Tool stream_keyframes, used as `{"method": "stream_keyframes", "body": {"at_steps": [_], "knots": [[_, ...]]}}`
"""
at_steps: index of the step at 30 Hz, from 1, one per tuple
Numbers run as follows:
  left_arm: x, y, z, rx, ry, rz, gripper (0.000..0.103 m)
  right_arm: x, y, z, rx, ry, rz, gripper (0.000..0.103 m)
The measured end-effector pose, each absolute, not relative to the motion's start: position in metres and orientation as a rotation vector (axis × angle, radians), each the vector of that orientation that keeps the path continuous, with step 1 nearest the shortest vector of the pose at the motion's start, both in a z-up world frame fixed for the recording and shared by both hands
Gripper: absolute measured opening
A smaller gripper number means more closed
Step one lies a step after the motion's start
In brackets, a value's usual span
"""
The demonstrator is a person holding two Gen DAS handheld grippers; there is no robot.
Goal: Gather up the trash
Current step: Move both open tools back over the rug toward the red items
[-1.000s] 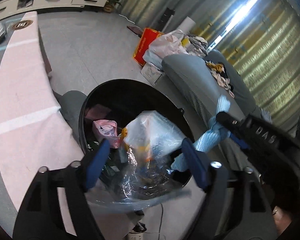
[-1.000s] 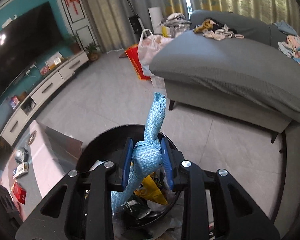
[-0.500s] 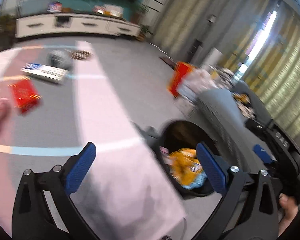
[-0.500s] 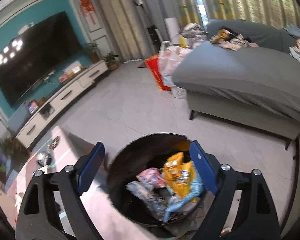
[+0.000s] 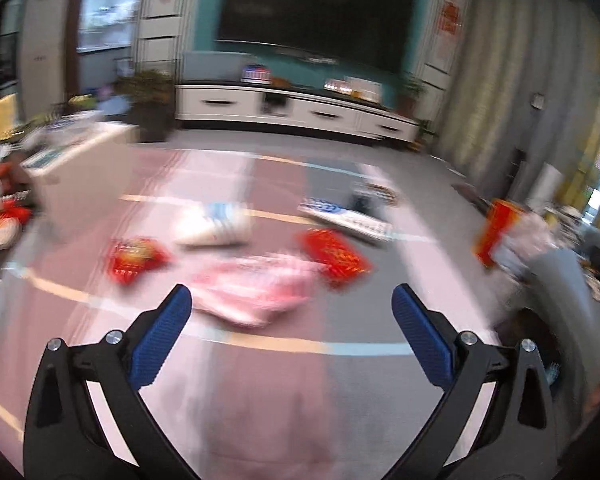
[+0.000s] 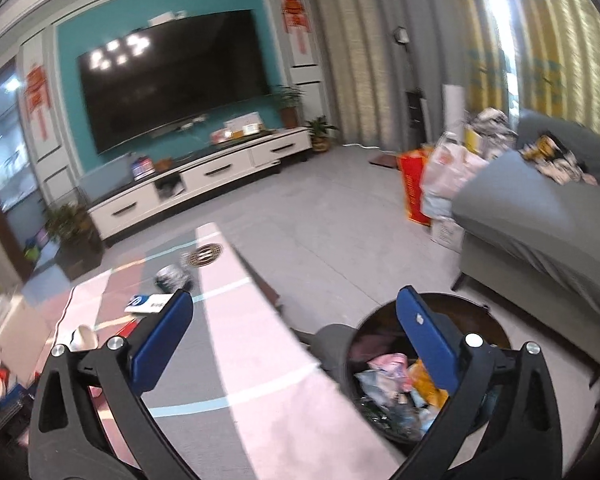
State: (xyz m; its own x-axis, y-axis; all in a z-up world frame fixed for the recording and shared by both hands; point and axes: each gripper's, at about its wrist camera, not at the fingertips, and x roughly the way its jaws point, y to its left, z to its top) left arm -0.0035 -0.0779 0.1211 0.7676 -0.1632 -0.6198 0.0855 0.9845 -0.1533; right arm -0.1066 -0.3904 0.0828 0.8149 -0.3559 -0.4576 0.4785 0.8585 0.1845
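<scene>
My left gripper (image 5: 292,332) is open and empty above a pink and grey table (image 5: 260,400). Blurred trash lies ahead of it: a pink wrapper (image 5: 256,292), two red packets (image 5: 134,258) (image 5: 334,254), a white bag (image 5: 216,226) and a blue-and-white box (image 5: 346,218). My right gripper (image 6: 296,336) is open and empty over the table edge (image 6: 260,360). The black trash bin (image 6: 496,324) stands on the floor below its right finger, with several wrappers (image 6: 388,380) inside.
A grey sofa (image 6: 540,216) with clothes stands to the right, with a red bag (image 6: 412,188) and plastic bags beside it. A white TV cabinet (image 6: 204,176) and a TV line the far wall. A crumpled grey item (image 6: 172,276) and a box (image 6: 148,302) lie on the table.
My right gripper opened and dropped the blue cloth into the bin. My left gripper let go of the clear plastic bag and swung left from the bin to the table.
</scene>
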Motion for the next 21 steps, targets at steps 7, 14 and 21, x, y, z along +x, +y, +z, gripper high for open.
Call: {"method": "stream_keyframes", "body": {"at_steps": [7,14,21], "knots": [[0.034,0.074,0.087,-0.389,0.717,0.09,0.1,-0.068,-0.339,0.071,0.215,0.475,-0.315,0.1],[0.075,0.116,0.061,-0.511,0.769,0.081,0.1,-0.025,-0.291,0.054,0.199,0.652,-0.1,0.1],[0.111,0.105,0.031,-0.579,0.822,0.03,0.097,0.048,-0.236,0.053,0.072,0.741,0.081,0.099]]}}
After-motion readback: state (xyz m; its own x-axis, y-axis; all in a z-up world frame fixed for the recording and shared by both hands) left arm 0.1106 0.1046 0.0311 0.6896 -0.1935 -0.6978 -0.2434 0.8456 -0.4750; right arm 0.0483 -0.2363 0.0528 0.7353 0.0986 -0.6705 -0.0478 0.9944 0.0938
